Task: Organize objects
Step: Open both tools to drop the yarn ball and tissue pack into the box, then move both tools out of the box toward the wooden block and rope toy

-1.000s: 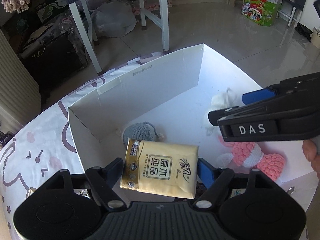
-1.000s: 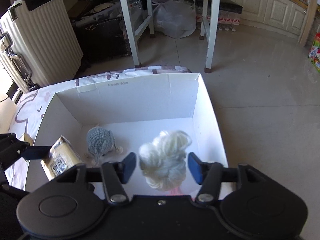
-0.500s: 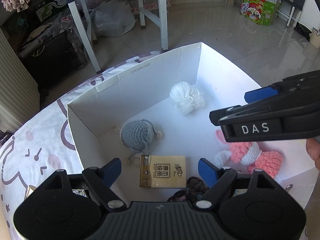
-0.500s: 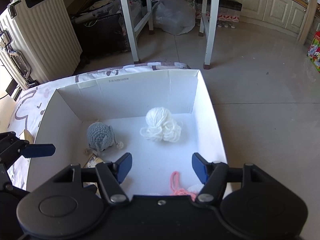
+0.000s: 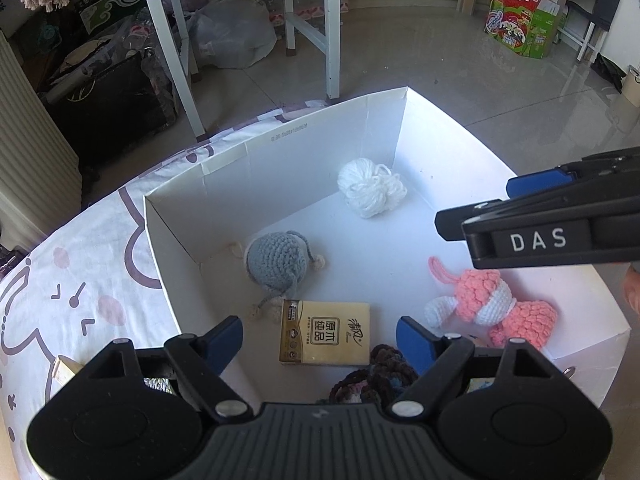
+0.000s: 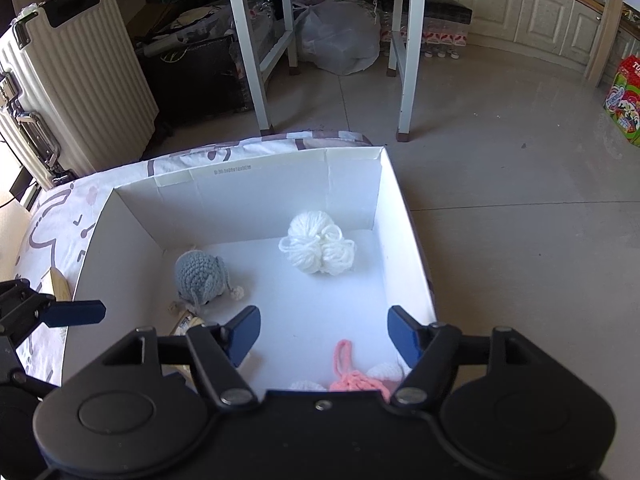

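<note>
Inside the open white cardboard box (image 5: 280, 160): 5 things. Against its far wall, a loose ball of white yarn (image 5: 370, 188). Toward its left wall, a grey crocheted mouse-shaped toy (image 5: 276, 260). Just nearer than the mouse, flat on the box floor, a tan rectangular tissue pack with printed characters (image 5: 325, 338). By the right wall, a pink and white crocheted toy (image 5: 494, 306) with a pink loop. At the near wall, touching the tissue pack's corner, a dark multicoloured crocheted piece (image 5: 376, 376).

Above the box's near-left edge, left tongs (image 5: 320, 334), spread wide, nothing between the blue pads, tissue pack lying free below. Above the box's near-right part, right tongs (image 6: 323, 330), jaws opening, also empty, white yarn resting well beyond the tips. Under the box, a white cloth with purple cartoon outlines (image 5: 72, 280).
</note>
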